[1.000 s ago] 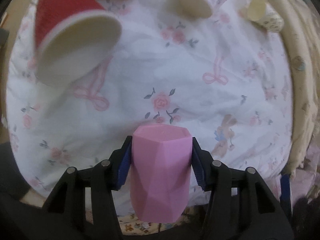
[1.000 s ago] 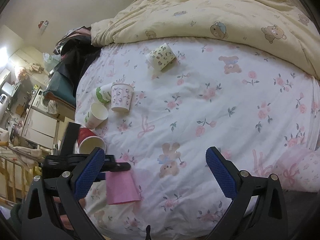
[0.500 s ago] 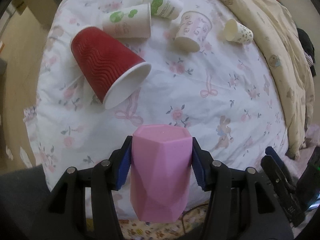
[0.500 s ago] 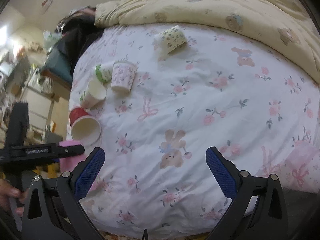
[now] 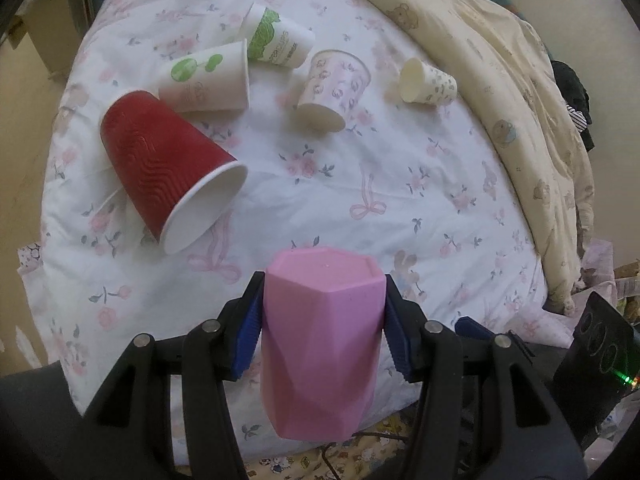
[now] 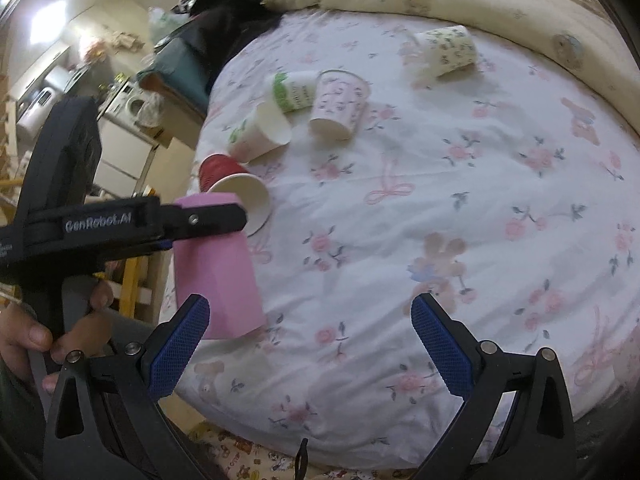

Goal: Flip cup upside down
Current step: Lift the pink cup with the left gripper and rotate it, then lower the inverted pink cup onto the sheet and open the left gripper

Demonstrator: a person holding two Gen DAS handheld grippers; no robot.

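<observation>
My left gripper [image 5: 323,326] is shut on a pink faceted cup [image 5: 320,344], held in the air above the near edge of the bed, its closed end facing the camera. The same cup [image 6: 216,268] shows in the right wrist view at the left, clamped in the left gripper [image 6: 224,220]. My right gripper [image 6: 310,344] is open and empty, over the near part of the floral sheet [image 6: 440,200], to the right of the pink cup.
Several paper cups lie on their sides on the sheet: a red one [image 5: 160,168], two white-and-green ones [image 5: 208,78] [image 5: 276,38], a pink-patterned one [image 5: 332,88], a small one [image 5: 428,82]. A yellow duvet [image 5: 520,80] runs along the right. Furniture [image 6: 120,120] stands beyond the bed's left edge.
My left gripper has lifted and pulled back with the pink cup, so the whole row of paper cups comes into view. The right gripper stays open and has shifted slightly.
</observation>
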